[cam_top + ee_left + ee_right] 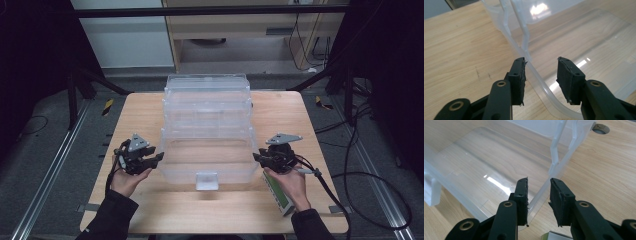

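A large clear plastic storage box (207, 137) stands in the middle of the wooden table (140, 115), with a white latch (206, 181) on its near wall. My left gripper (159, 157) is at the box's left wall. In the left gripper view its jaws (541, 61) straddle the clear rim (537, 75), which runs close to the left pad with a wide gap to the right one. My right gripper (256, 157) is at the box's right wall. Its jaws (539, 181) straddle that rim (541, 192) too, without pinching it.
A small green and white carton (280, 196) lies on the table under the right hand, and its corner (551, 236) sits below the right jaws. A cable hole (601, 128) opens in the tabletop beyond the box. Black cables trail off the table's right side.
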